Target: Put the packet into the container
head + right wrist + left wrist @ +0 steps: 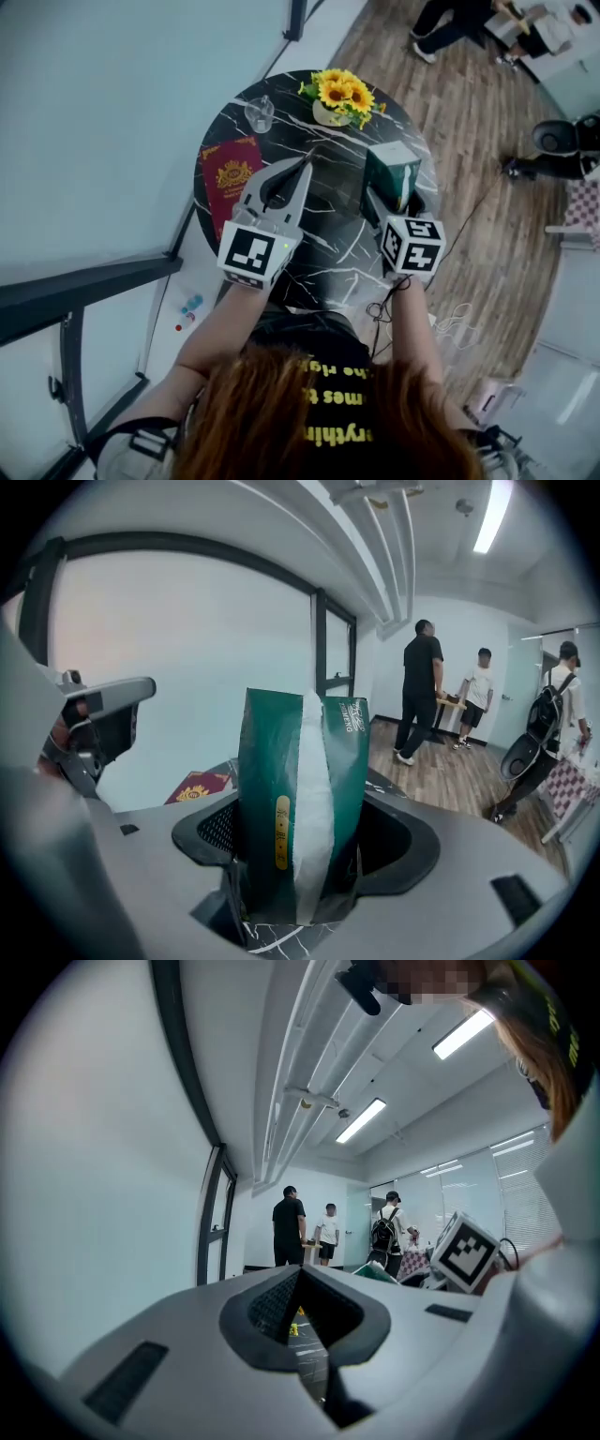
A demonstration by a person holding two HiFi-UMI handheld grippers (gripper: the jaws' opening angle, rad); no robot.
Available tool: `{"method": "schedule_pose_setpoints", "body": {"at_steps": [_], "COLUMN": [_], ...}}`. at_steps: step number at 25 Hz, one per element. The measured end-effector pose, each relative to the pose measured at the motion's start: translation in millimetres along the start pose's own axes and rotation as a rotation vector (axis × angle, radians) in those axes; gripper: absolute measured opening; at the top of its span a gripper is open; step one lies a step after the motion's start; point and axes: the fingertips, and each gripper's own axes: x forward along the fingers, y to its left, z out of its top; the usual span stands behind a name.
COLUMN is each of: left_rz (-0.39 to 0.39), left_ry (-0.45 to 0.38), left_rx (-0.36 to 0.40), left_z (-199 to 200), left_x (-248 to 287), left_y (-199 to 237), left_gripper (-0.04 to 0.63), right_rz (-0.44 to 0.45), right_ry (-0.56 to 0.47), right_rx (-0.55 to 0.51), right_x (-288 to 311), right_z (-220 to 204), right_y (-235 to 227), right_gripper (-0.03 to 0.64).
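A flat maroon packet (230, 173) with a gold emblem lies at the left side of the round black marble table (328, 246); it also shows in the right gripper view (197, 785). A tall green bag (392, 167) with a white strip stands upright on the table's right side. My right gripper (394, 199) has its jaws wide around the bag's (300, 799) base and grips it. My left gripper (302, 167) hovers over the table's middle, right of the packet, tips together with nothing between them. In its own view the left gripper (298, 1274) points across the table toward the room.
A vase of sunflowers (339, 94) and a small glass (260, 114) stand at the table's far side. A pale wall and a dark window frame (84, 281) run along the left. Cables (450, 323) lie on the wood floor at right. People (420, 691) stand far across the room.
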Motion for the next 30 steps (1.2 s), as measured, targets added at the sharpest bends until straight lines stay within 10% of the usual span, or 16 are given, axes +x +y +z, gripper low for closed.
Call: {"method": "schedule_pose_setpoints", "body": {"at_steps": [30], "left_rz": [-0.008], "left_ry": [0.03], "left_rx": [-0.032], "left_z": [-8], "left_x": [-15], "left_y": [24], "left_gripper": [0.0], "right_rz": [0.402], "right_ry": [0.442], "right_rx": [-0.875], "right_x": [99], "right_z": [-65], "right_y": [63], "right_gripper": [0.353]}}
